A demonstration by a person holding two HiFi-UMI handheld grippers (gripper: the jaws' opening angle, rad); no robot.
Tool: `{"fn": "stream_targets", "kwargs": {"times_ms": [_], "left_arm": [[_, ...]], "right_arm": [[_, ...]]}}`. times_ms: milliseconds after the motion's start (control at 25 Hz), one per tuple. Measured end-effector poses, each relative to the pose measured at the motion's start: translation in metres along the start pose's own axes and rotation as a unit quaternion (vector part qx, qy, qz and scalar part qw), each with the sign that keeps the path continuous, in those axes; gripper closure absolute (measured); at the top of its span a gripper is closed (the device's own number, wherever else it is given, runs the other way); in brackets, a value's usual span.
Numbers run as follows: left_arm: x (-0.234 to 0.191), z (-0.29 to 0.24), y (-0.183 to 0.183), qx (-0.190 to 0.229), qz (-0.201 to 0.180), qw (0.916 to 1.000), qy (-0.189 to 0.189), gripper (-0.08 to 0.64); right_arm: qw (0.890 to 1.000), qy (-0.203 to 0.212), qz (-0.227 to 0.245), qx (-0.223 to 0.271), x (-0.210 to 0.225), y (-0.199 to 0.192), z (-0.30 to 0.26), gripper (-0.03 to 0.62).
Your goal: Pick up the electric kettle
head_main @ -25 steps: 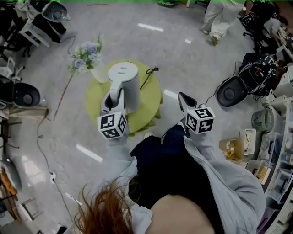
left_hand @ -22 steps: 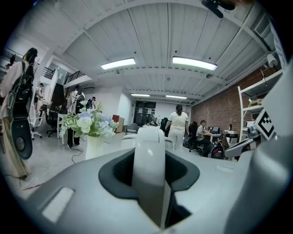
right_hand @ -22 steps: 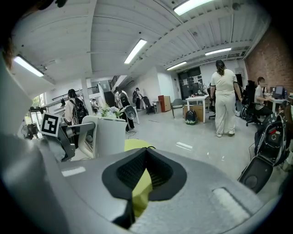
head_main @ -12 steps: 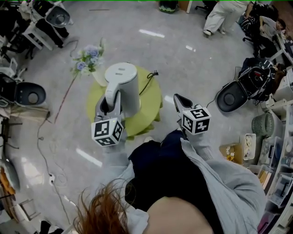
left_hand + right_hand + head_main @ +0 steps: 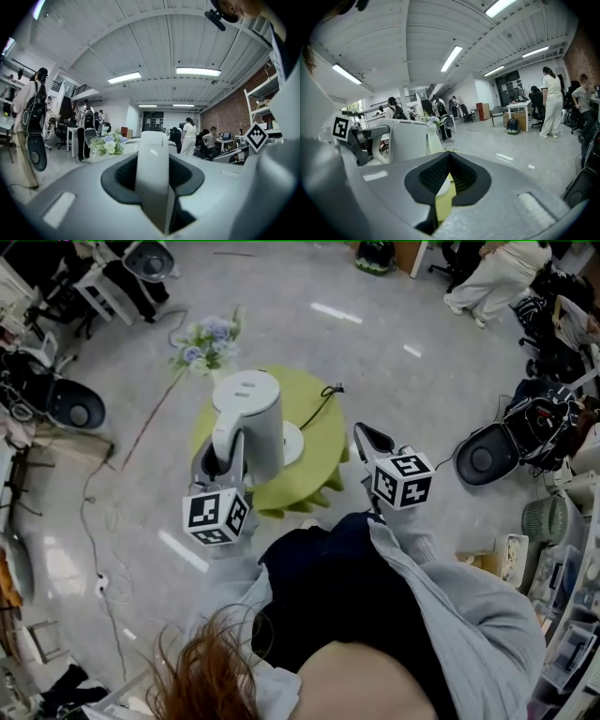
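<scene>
The white electric kettle [image 5: 251, 420] hangs above the round green table [image 5: 323, 465], lifted off its white base disc [image 5: 293, 442], which shows just right of it. My left gripper [image 5: 225, 454] is shut on the kettle's handle [image 5: 152, 178], which fills the gap between the jaws in the left gripper view. My right gripper [image 5: 368, 441] hovers over the table's right edge, apart from the kettle, its pads closed together with nothing in them. In the right gripper view the kettle [image 5: 407, 136] stands left of centre, with the left gripper [image 5: 362, 140] on its handle.
A vase of pale flowers [image 5: 208, 341] stands at the table's far left edge. The base's black cord [image 5: 317, 404] runs off the far side. Round appliances sit on the floor at left [image 5: 73, 411] and right [image 5: 483, 457]. People and desks are at the far right.
The left gripper has risen with the kettle, and the white base disc, covered before, now shows on the table. The right gripper has shifted a little beside the table.
</scene>
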State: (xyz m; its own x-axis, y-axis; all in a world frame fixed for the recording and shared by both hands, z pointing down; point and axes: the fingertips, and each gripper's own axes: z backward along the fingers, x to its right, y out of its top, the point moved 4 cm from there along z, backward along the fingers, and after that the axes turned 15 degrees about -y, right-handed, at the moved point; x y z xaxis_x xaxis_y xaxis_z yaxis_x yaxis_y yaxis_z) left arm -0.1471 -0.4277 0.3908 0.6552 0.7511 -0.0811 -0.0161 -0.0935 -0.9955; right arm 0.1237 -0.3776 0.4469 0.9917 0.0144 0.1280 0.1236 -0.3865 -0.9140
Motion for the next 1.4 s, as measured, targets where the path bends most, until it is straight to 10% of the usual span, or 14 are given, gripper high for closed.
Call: {"fn": "stream_targets", "kwargs": {"times_ms": [440, 880, 1400], "left_arm": [[-0.018, 0.081, -0.016, 0.018, 0.041, 0.9923, 0.116, 0.405], [-0.012, 0.159, -0.035, 0.016, 0.047, 0.9636, 0.263, 0.405], [-0.010, 0.189, -0.034, 0.029, 0.050, 0.9515, 0.302, 0.405]], "right_arm": [[0.997, 0.065, 0.033, -0.011, -0.038, 0.009, -0.018, 0.591], [0.983, 0.169, 0.077, -0.013, -0.083, 0.023, -0.054, 0.591], [0.977, 0.199, 0.073, -0.021, -0.113, 0.022, -0.064, 0.591]]}}
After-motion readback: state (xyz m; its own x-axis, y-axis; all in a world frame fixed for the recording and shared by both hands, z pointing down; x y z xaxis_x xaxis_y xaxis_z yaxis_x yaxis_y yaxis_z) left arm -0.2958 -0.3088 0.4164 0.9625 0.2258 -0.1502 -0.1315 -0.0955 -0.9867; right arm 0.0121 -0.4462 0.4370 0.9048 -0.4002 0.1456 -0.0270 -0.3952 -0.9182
